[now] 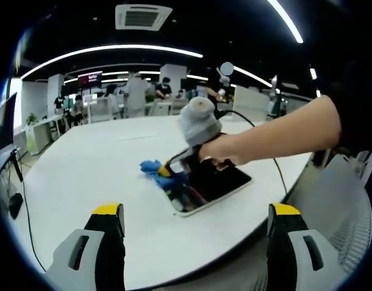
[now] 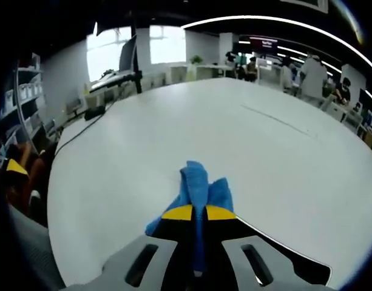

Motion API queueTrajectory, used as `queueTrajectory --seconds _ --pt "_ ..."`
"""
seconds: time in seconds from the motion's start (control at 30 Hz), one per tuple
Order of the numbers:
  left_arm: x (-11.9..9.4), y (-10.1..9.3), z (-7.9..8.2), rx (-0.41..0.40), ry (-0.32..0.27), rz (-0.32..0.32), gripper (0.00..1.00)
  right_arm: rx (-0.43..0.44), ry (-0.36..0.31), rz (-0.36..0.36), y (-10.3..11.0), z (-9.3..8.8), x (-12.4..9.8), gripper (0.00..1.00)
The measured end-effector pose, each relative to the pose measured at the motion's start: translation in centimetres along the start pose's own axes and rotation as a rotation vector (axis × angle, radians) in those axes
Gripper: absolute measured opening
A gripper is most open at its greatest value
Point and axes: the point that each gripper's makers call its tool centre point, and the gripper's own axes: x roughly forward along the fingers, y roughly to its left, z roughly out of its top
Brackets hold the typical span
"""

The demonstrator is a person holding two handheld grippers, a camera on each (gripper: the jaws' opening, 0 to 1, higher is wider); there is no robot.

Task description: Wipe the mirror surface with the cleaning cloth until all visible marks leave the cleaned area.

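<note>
While the hand works: one mirror, one cloth
Mirror (image 1: 217,185): flat on table (image 1: 101,163) — dark, shiny
Cloth (image 2: 201,188): blue, bunched up
Right gripper (image 2: 193,213): pinched tight on cloth
Left gripper (image 1: 195,212): jaws wide apart — holding nothing

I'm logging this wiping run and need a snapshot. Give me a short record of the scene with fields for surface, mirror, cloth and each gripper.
surface: white table, a person's hand reaching over it
mirror: flat on the table near its edge, dark reflection
cloth: blue cleaning cloth, bunched, lying at the mirror's end
right gripper: shut on the cleaning cloth, held down at the mirror
left gripper: open, held back off the table's edge, holding nothing
marks on mirror: cannot tell from these views
</note>
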Motion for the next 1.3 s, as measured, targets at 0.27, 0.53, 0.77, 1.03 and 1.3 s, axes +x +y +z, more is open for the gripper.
queueTrajectory --seconds 0.27,0.53,0.77,1.03,1.3 --pt "0.0 0.0 0.0 0.001 0.000 0.001 0.98 -0.053 0.012 -0.006 -0.6 -0.3 -0.4 0.00" --pt "0.0 0.0 0.0 -0.001 0.001 -0.002 0.98 -0.037 0.019 -0.023 -2.3 -1.3 -1.7 0.00" --pt "0.0 -0.1 -0.1 0.000 0.007 -0.001 0.98 -0.030 0.021 -0.054 -3.4 -1.9 -2.8 0.00" --pt "0.0 -0.1 -0.1 0.000 0.007 -0.002 0.98 -0.018 0.020 -0.039 -4.0 -2.1 -2.6 0.00" --pt "0.1 -0.2 -0.1 0.002 0.013 -0.005 0.98 -0.057 0.042 0.016 -3.0 -2.4 -3.3 0.00"
